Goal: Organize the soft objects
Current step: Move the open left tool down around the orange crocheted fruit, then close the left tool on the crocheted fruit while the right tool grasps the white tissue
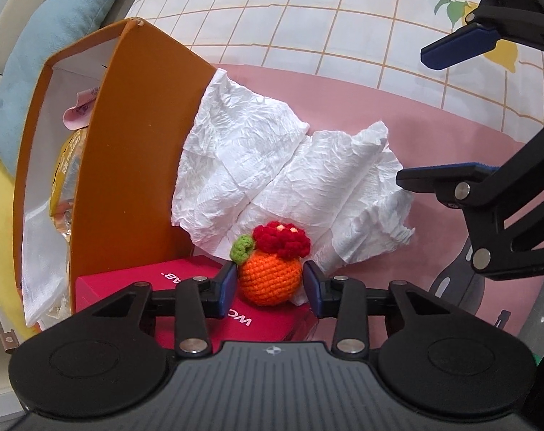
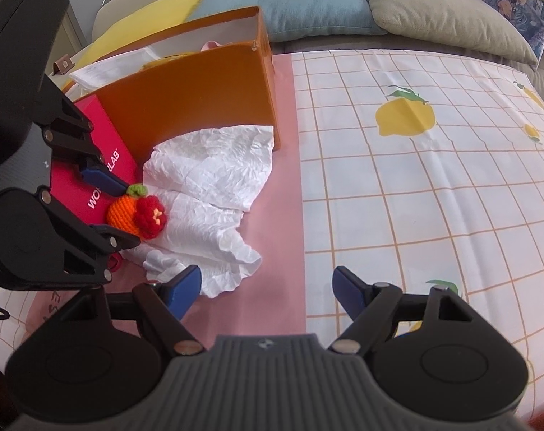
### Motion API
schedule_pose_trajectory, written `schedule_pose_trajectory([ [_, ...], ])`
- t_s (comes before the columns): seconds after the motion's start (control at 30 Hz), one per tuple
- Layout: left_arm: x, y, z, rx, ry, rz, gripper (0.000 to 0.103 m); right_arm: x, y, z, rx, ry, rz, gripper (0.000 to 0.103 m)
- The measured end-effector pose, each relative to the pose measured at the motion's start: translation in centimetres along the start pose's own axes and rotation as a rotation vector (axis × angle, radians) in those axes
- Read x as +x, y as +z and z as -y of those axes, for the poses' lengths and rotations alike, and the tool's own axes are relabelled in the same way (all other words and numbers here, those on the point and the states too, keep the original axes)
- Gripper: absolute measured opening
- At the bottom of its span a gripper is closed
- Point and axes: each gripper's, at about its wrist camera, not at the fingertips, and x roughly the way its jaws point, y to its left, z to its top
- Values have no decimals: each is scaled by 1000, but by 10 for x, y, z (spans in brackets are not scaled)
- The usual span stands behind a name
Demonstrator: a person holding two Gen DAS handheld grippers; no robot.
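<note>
At the far left lie a yellow cushion (image 2: 139,18) and a blue cushion (image 1: 52,54), and against them stands an open orange box (image 1: 128,165) with white inner walls, holding a yellowish packet (image 1: 65,172) and a pink scrap (image 1: 79,107). At the foot of the box's near wall lies a flat red box (image 1: 185,287) with white lettering. The crocheted orange fruit (image 1: 270,280), topped with a green leaf and a red knitted flower, rests on the edge of that red box and against a crumpled white tissue (image 1: 282,179). The left gripper (image 1: 270,285) points down over it with the fruit squarely between its two blue pads: the left pad sits at the fruit's side, apparently touching, while a thin sliver of gap shows at the right pad, so the jaws bracket the fruit without a clear squeeze. The tissue spreads rightward across a pink cloth (image 1: 397,107), which overlies a checked sheet printed with lemons (image 2: 433,179). Farther right, the right gripper (image 2: 266,292) hangs above the pink cloth just beyond the tissue's edge, its jaws wide apart with nothing between them, well clear of the fruit. A grey cushion (image 2: 437,14) lies at the back right.
</note>
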Motion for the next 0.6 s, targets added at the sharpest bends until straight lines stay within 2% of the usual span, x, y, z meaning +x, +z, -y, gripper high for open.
schedule_pose_trajectory([
  [0.17, -20, -7, -6, -83, -12, 75, 44, -2, -1, -3, -27, 14, 18, 79],
  [0.3, -58, -21, -13, -213, -30, 191, 44, -4, 0, -7, -77, 44, 25, 79],
  [0.43, -93, -38, -19, -345, -30, 271, 44, -5, 2, -13, -135, 73, 27, 82],
  [0.53, -110, -56, -20, -468, -75, 312, 44, -9, 4, -22, -212, 110, 47, 82],
  [0.6, -116, -70, -18, -554, -118, 329, 44, -10, 5, -30, -290, 143, 61, 87],
])
